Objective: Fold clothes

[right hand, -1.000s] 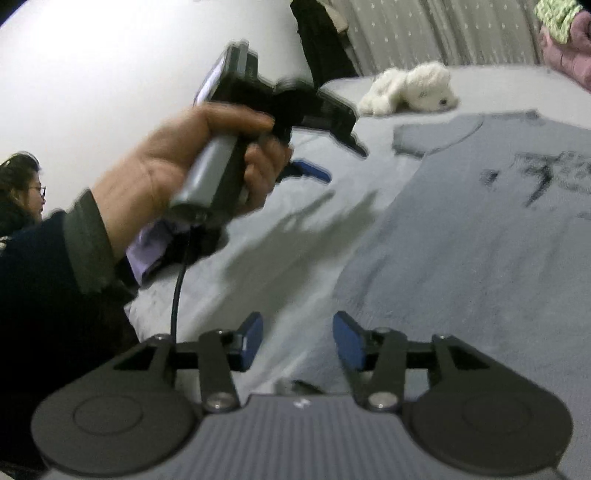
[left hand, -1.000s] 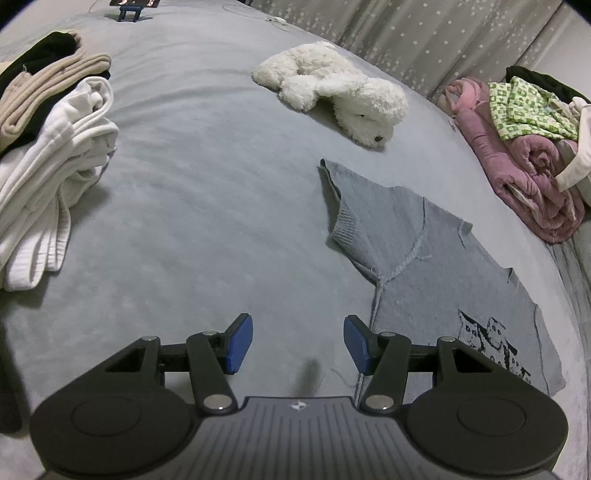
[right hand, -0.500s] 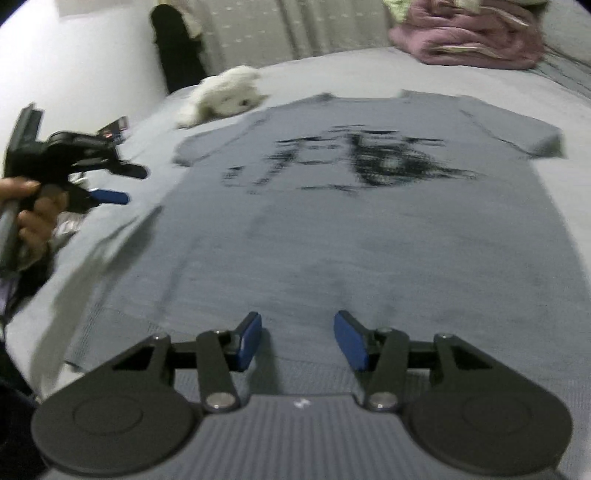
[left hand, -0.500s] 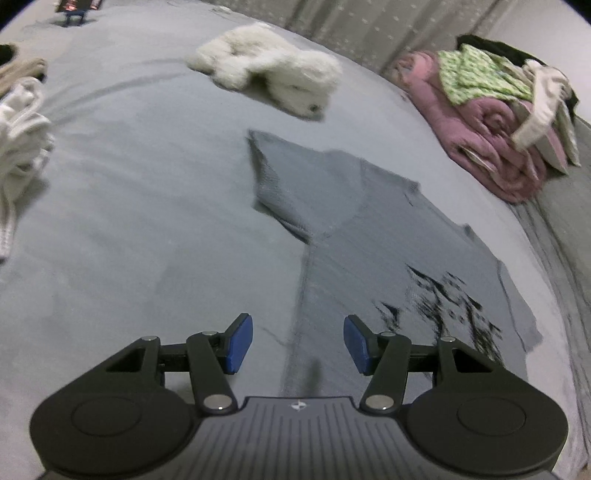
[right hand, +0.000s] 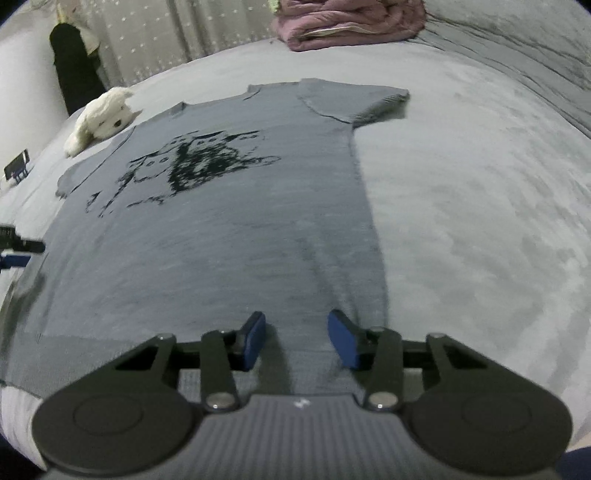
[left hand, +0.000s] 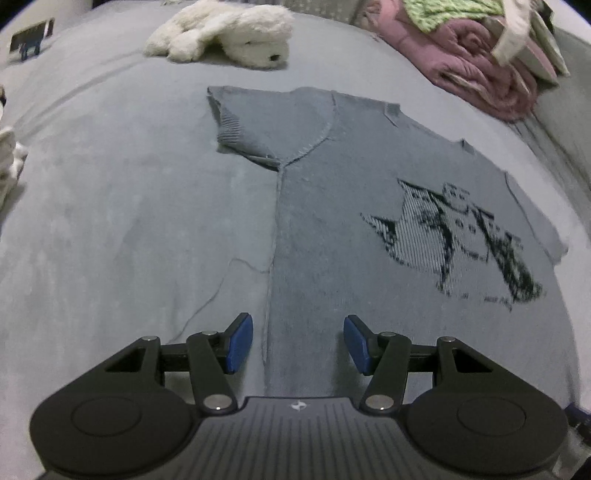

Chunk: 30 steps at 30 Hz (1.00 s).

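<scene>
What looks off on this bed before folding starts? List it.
Little stands out. The grey knit T-shirt lies flat, print up, though its sleeve nearest the white plush dog is slightly bunched at the cuff. Both grippers, left and right, are open at the hem.

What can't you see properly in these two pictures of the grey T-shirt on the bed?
- T-shirt hem: right wrist view, hidden behind the right gripper.
- Its black print: blurry in both views, so I cannot tell what it shows.
- Left gripper: right wrist view, cut off by the left edge.
- Pink bedding pile: left wrist view, cut off at the top.
</scene>
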Available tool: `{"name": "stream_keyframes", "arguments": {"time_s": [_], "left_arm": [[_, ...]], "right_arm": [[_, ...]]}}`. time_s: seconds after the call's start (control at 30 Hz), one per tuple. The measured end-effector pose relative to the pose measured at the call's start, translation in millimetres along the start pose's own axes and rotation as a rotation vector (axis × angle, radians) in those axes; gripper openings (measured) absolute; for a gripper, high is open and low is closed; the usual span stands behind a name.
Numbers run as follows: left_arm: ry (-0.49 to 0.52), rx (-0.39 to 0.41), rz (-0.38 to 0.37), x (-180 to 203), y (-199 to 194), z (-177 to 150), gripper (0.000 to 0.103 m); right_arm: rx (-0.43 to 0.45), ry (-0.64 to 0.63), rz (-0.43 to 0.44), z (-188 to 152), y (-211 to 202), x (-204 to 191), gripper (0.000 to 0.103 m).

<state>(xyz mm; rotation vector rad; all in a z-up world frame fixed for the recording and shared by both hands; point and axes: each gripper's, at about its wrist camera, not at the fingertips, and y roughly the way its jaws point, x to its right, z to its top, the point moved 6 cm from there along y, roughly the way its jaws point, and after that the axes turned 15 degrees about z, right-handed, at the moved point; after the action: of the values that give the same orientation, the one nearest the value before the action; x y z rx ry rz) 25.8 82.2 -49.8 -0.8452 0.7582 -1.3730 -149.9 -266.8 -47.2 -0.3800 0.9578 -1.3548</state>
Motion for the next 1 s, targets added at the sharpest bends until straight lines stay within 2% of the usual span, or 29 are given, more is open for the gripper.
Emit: {"name": "stream_keyframes", "arguments": {"time_s": [0.03,0.17,0.33,0.43,0.53,0.63,0.8,1.0], "left_arm": [[0.003,0.001,0.003,-1.0,-1.3,-2.0,0.054],[-0.005,-0.002,0.010,-7.2,-6.2,-7.9,0.054],[-0.007,0.013,0.018,-6.1,-7.3,-4.8,0.054],[-0.009,0.022,0.022,-5.4,-8.1,-3.0,0.054],[-0.010,0.031,0.027,-4.7,-8.8,-1.1,0.054],[-0.012,0.040,0.032,-4.0,-9.5,0.7,0.054],[-0.018,0.050,0.037,-2.8,-9.1,4.4,0.054],[-0.024,0.051,0.037,-0.2,-5.8,8.5,0.054]], "right_arm": [[0.002,0.010,-0.004,0.4,-2.2,3.8,0.025],[0.013,0.053,0.001,2.7,-8.0,9.2,0.024],[0.082,-0.048,-0.052,15.5,-16.5,-7.5,0.044],[0.095,-0.095,-0.049,22.5,-11.0,-17.8,0.048],[0.104,-0.086,0.019,26.1,-3.3,-26.8,0.048],[0.087,-0.105,0.056,29.0,6.5,-36.6,0.048],[0.047,-0.119,0.045,49.6,24.1,-42.6,0.052],[-0.040,-0.163,0.020,78.0,61.0,-32.8,0.055]]}}
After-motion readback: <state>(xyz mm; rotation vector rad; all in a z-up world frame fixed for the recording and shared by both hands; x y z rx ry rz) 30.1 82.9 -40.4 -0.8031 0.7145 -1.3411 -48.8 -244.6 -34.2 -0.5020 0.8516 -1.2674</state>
